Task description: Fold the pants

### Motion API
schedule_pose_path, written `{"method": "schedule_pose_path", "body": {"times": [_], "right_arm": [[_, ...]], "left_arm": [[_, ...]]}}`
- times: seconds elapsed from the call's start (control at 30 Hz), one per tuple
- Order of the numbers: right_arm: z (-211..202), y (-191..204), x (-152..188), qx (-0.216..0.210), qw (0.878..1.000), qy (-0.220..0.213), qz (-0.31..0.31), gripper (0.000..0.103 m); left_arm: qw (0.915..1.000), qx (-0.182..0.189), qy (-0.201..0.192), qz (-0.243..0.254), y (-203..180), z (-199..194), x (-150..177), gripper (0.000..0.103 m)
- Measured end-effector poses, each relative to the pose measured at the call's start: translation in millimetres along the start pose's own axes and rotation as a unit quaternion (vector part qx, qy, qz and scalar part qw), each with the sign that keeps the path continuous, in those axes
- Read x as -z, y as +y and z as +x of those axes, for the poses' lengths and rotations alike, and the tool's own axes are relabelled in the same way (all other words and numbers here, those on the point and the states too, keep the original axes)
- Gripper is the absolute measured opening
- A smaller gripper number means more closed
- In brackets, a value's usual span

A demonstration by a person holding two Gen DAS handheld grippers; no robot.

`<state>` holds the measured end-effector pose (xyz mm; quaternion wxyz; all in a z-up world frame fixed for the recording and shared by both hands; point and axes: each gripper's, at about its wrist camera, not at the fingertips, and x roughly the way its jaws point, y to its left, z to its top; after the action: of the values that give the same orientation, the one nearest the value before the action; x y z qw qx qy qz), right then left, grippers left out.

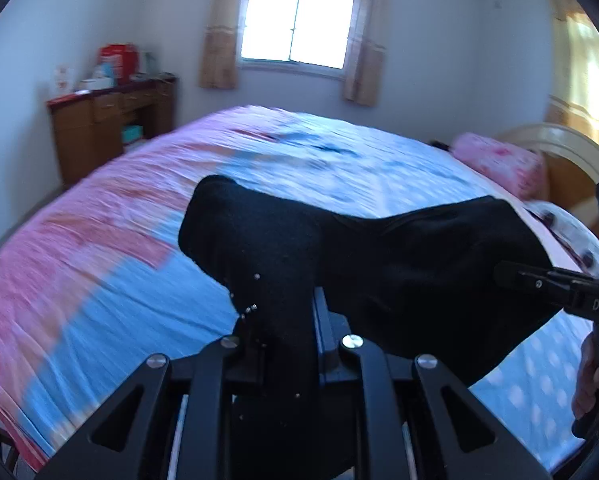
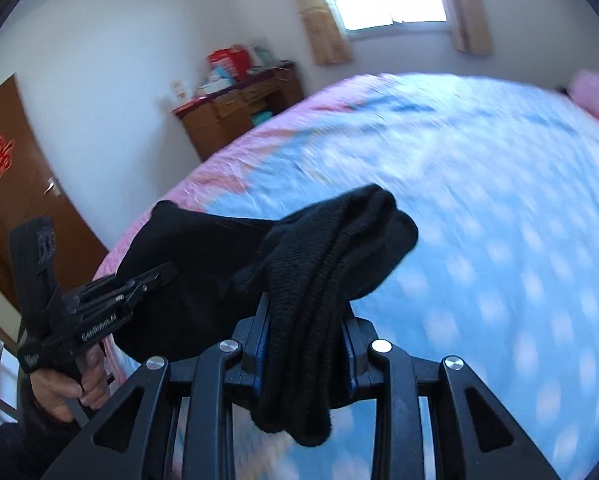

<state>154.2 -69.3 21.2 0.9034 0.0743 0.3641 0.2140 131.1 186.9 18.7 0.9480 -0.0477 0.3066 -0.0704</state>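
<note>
Black pants (image 1: 379, 264) hang above the bed (image 1: 99, 280), long axis spanning both grippers. Left gripper (image 1: 287, 320) clamps one bunched end; right gripper (image 2: 305, 320) clamps the other. Neither is nearer.

— What does the room hold?
— A bed (image 1: 99, 272) under a pink and blue cover, a wooden desk (image 1: 111, 128) against white walls, a brown door (image 2: 15, 200).
— And the light?
— Daylight through a window (image 1: 299, 24) with yellowish curtains (image 1: 219, 56)
</note>
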Motion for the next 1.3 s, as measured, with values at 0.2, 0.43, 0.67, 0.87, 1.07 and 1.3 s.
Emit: {"method": "schedule_pose_path", "body": {"times": [0.2, 0.43, 0.67, 0.87, 1.07, 1.3], "right_arm": [[110, 33, -83, -0.028, 0.998, -0.005, -0.061, 0.03], [246, 31, -100, -0.022, 0.998, 0.038, -0.037, 0.044], [205, -5, -97, -0.003, 0.995, -0.032, 0.099, 0.065], [123, 47, -79, 0.004, 0.994, -0.091, 0.056, 0.073], [63, 93, -42, 0.026, 0.992, -0.122, 0.014, 0.074], [15, 124, -8, 0.044, 0.983, -0.175, -0.014, 0.075]], "left_arm": [[0.9927, -0.108, -0.019, -0.049, 73, 56, -41, 0.018], [0.9821, -0.165, 0.047, -0.078, 124, 113, -34, 0.052], [0.971, -0.236, -0.02, -0.032, 108, 66, -41, 0.095], [0.9704, -0.233, -0.059, -0.02, 84, 13, -31, 0.102], [0.9701, -0.232, -0.07, -0.013, 59, -32, -9, 0.103], [0.9687, -0.232, -0.084, -0.024, 43, -72, 12, 0.103]]}}
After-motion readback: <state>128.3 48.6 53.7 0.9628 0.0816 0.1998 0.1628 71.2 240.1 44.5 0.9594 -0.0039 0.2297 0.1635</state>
